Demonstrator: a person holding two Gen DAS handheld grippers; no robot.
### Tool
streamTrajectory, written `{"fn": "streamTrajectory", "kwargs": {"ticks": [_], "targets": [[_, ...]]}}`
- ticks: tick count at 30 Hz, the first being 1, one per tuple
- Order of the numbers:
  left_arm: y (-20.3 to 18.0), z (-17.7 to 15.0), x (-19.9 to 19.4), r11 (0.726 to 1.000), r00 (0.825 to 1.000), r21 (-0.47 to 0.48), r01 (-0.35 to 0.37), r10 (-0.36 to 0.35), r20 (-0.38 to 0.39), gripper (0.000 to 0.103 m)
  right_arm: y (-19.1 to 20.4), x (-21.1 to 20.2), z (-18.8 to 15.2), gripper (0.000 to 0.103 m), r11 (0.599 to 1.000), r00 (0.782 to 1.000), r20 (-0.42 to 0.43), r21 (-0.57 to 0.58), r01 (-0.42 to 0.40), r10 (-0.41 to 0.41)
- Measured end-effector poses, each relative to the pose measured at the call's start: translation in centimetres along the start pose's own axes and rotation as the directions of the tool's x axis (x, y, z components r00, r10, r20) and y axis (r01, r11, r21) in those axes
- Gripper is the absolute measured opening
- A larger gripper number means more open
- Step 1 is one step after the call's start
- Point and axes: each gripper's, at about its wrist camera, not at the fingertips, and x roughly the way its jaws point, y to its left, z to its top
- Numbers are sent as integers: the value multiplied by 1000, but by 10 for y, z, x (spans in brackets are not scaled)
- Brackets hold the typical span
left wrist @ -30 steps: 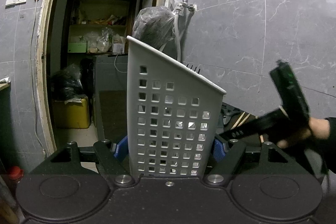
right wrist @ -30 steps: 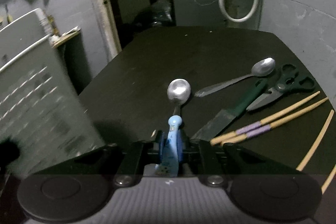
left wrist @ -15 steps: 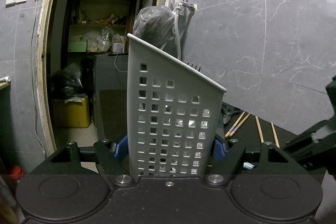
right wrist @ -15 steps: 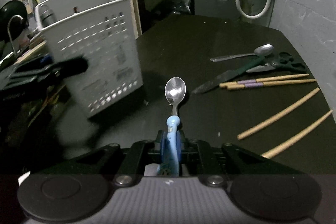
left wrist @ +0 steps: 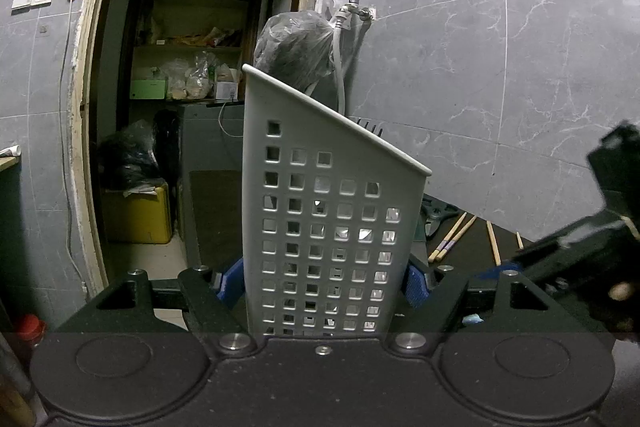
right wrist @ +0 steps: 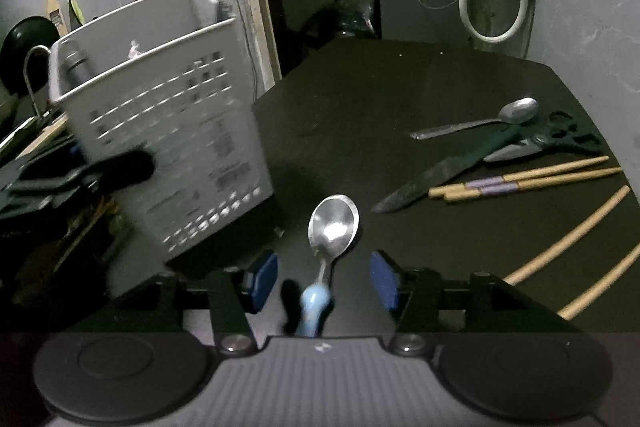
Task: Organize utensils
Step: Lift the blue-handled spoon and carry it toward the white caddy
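- Your right gripper (right wrist: 324, 281) has just been opening. Its blue fingers (right wrist: 262, 277) now stand apart on each side of the blue-handled spoon (right wrist: 330, 227) and do not touch it.
- The spoon lies loose between them, on the dark surface (right wrist: 400, 99) or just above it, I cannot tell which. It is near the foot of the white basket (right wrist: 168, 131), not inside it.
- To put it away, I think you must close on the blue handle again, lift it over the basket's rim and let go there.
- Your left gripper (left wrist: 324, 279) is clenched on the basket's wall. Keep that hand quiet so the basket does not tip.
- Farther from the basket wait a second spoon (right wrist: 484, 119), a knife (right wrist: 444, 169), scissors (right wrist: 556, 139) and chopsticks (right wrist: 524, 179).
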Motion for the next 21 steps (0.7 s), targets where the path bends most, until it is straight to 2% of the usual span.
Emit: {"fn": "streamTrajectory", "kwargs": {"ticks": [5, 7, 10, 12, 21], "targets": [[0, 0, 0, 1000, 1000, 0, 1, -1, 1, 77, -21, 20, 12, 56, 995, 998, 4, 75, -60, 59], [0, 0, 0, 1000, 1000, 0, 0, 0, 1, 77, -26, 23, 15, 52, 994, 998, 8, 82, -67, 66], [0, 0, 0, 1000, 1000, -1, 1, -1, 1, 77, -27, 28, 17, 43, 997, 999, 18, 57, -52, 51], [0, 0, 0, 1000, 1000, 0, 0, 0, 1, 77, -25, 30, 17, 31, 999, 999, 21, 33, -38, 37], [0, 0, 0, 1000, 1000, 0, 0, 0, 1, 77, -9, 27, 12, 11, 998, 999, 23, -47, -31, 33]]}}
